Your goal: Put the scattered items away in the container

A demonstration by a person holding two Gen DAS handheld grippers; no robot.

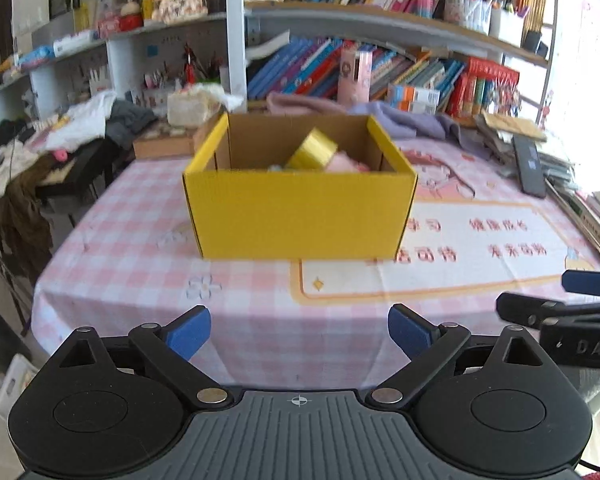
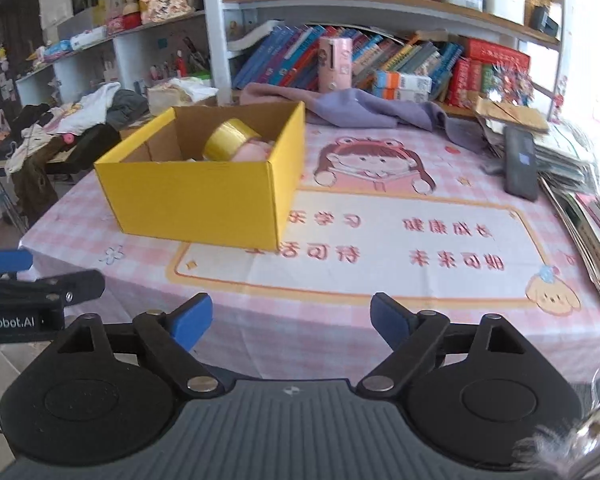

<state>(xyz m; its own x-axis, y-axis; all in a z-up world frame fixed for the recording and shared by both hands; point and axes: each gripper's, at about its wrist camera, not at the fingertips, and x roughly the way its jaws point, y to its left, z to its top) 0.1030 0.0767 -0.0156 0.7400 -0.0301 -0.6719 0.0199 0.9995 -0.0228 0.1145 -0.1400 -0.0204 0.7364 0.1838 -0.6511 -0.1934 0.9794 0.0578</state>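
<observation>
At the far left of the left wrist view, a heap of clothes (image 1: 60, 136) lay draped over dark furniture beside the table. The left gripper (image 1: 299, 334) hovered over the near edge of the pink checked tablecloth (image 1: 132, 248), its blue pads (image 1: 190, 336) spread wide apart with nothing between them. Straight ahead stood the yellow box (image 1: 300, 216), seen square on, so little of its inside showed: a gold tape roll (image 1: 312, 150) tilted against the back, with something pink (image 1: 346, 165) beside it. Farther right a dark phone (image 1: 530, 166) lay near a stack of papers, and at the right edge the other gripper's fingers intruded.

The right wrist view showed the box (image 2: 204, 200) from an angle, off to the left, revealing more of its brown interior; the tape roll (image 2: 228, 140) and the pink item (image 2: 256, 151) rested inside, touching each other. The left gripper's arm poked in at the left edge. The right gripper (image 2: 291, 320) also hung released, blue pads (image 2: 388, 322) well apart and empty. Only this view showed the cartoon girl (image 2: 374, 164) printed on the cloth in full, right of the box, and the phone (image 2: 520, 162) beyond her. No loose items showed on the cloth in either view.
</observation>
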